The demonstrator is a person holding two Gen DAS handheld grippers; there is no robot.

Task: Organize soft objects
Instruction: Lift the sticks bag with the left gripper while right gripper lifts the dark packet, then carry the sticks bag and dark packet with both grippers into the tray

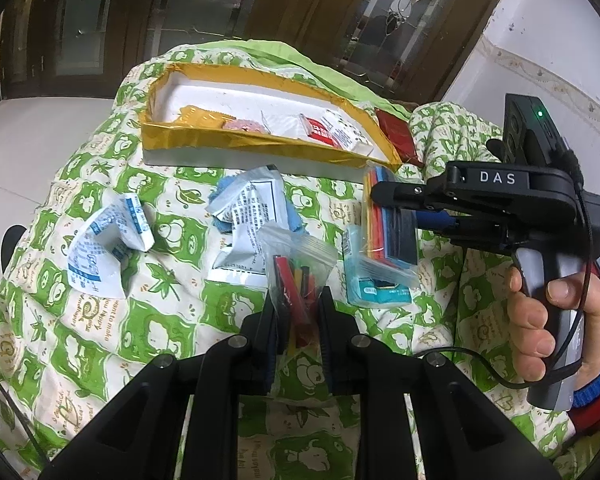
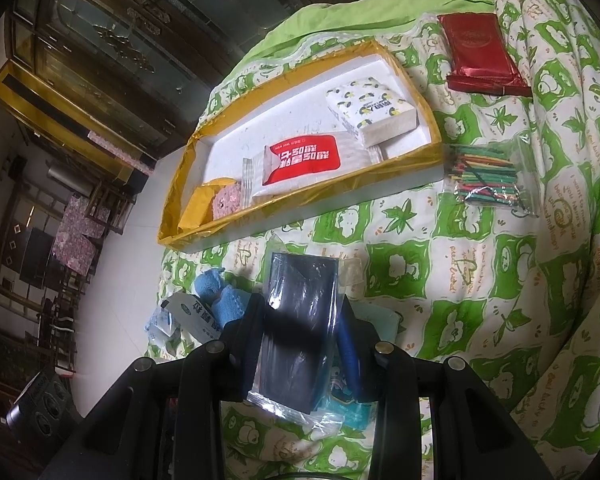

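Glossy clear plastic bag (image 1: 296, 256), matt printed cotton quilt (image 1: 148, 320), shiny gold-taped foam tray (image 1: 260, 146).

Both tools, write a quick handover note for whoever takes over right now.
Left tool: shut on the zip bag of coloured sticks, held above the quilt.
Right tool: shut on the pack of coloured sheets.
Done: tissue pack, red-and-white packet and pink item lie in the yellow-edged tray.
Left: both held bags, white sachets, blue cloth, red packet, second stick bag.

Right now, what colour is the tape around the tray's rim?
Golden yellow tape on the tray, clearest in the right wrist view.
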